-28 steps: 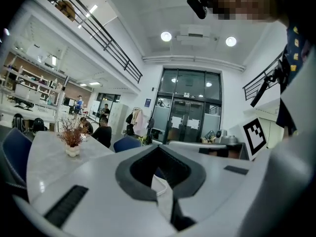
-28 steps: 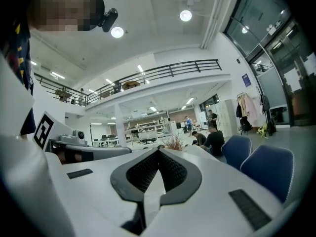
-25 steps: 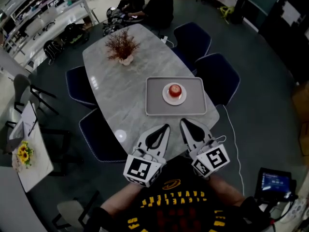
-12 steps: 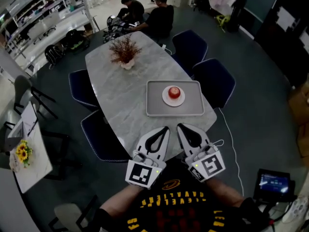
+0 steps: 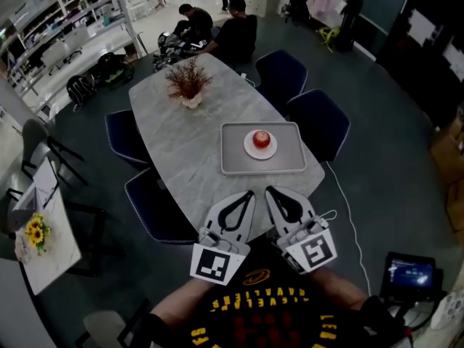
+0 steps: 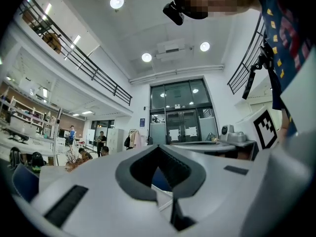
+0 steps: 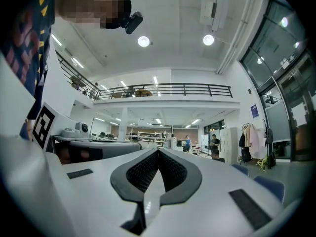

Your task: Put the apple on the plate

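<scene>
Head view, looking steeply down. A round red apple [image 5: 262, 138] sits at the centre of a small white round plate [image 5: 251, 149], and the plate rests on a grey rectangular tray [image 5: 233, 158] near the right edge of a long, pale grey marble-patterned desk [image 5: 181, 143].

The left claw [image 5: 250, 193] and the right claw [image 5: 269, 190] are held side by side over the near end of the desk. They are well apart from the tray and touch nothing on it.

In the left gripper view the left claw [image 6: 157, 146] has its two jaws brought together at the tips, with nothing between them. The right gripper view shows the right claw [image 7: 158, 150] likewise closed and empty.

A dried reddish-brown plant in a white pot [image 5: 187, 83] stands toward the far end of the desk. Dark blue upholstered chairs [image 5: 317, 122] line both long sides. Two people in dark clothing [image 5: 233, 29] are beyond the far end.
</scene>
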{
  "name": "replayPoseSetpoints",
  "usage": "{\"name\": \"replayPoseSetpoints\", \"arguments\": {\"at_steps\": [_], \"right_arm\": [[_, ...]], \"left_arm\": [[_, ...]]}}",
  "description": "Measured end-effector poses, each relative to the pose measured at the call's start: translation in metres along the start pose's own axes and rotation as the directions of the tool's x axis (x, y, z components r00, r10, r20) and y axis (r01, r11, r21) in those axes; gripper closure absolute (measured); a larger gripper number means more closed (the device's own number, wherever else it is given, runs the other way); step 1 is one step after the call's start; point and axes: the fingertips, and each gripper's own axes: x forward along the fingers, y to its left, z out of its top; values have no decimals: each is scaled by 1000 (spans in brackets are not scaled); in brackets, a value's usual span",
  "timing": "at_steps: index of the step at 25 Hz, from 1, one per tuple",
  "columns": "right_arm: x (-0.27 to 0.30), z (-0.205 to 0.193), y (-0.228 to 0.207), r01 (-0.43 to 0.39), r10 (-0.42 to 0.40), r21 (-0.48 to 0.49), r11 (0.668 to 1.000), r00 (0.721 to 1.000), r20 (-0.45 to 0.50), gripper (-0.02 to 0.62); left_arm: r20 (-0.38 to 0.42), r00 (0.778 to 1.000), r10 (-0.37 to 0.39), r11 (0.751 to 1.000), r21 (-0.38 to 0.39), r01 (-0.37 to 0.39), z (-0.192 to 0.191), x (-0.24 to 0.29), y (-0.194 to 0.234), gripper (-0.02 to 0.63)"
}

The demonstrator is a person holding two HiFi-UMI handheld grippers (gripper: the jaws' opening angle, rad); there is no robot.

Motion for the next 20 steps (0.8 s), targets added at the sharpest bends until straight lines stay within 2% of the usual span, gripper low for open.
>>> {"name": "replayPoseSetpoints", "arguments": {"at_steps": [10, 20], "right_arm": [[-6, 8, -1, 21, -21, -31, 999, 999, 28, 589], [-14, 8, -3, 34, -34, -17, 999, 999, 37, 589]], "left_arm": [[19, 1000, -14, 999, 42, 14, 7, -1, -5, 604], [16, 999, -35, 997, 68, 34, 6, 1, -16, 604]]}}
